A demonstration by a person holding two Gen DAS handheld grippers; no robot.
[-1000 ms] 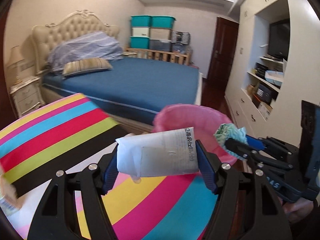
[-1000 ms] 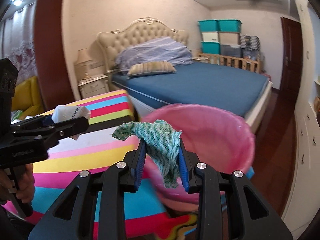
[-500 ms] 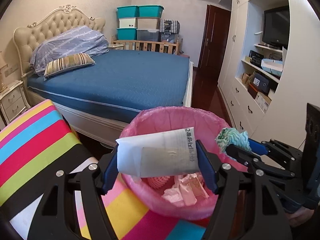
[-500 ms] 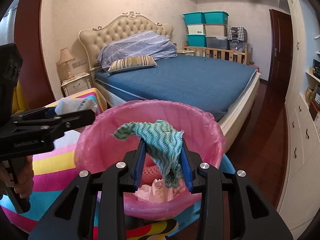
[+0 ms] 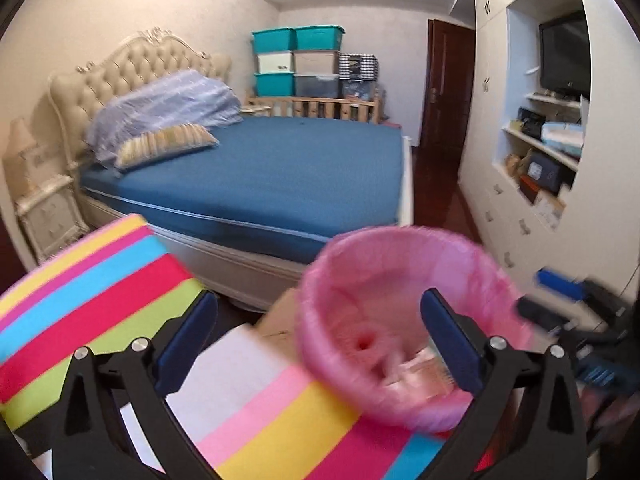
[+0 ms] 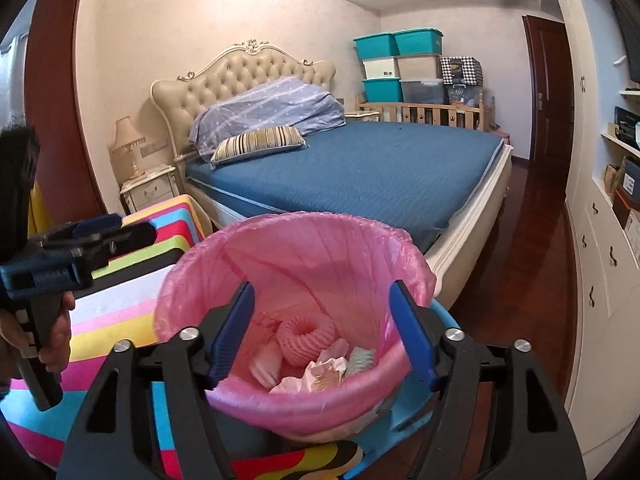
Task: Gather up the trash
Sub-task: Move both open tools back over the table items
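A bin lined with a pink bag (image 5: 400, 236) (image 6: 304, 218) stands at the edge of a striped table. My right gripper (image 6: 322, 292) hangs over its mouth, jaws opening, nothing between them; it shows blurred at the right of the left wrist view (image 5: 552, 300). My left gripper (image 5: 316, 320) is also opening and empty, with its right finger over the bin and its left over the table; in the right wrist view it sits at the left (image 6: 116, 236). In the bin lie a pink foam net (image 6: 306, 338), crumpled wrappers (image 6: 320, 376) and a green patterned cloth (image 6: 362, 360).
The table wears a bright striped cloth (image 5: 100, 280) (image 6: 120, 320). Beyond the bin stands a bed with a blue cover (image 6: 380, 168), with a nightstand (image 6: 150, 190) beside it. White cupboards and shelves (image 5: 532, 184) line the right wall. A hand (image 6: 52, 340) holds the left gripper.
Both grippers have gone from shut to open. The white paper roll has left the left jaws and the green cloth has left the right jaws. The left view has swung back toward the table.
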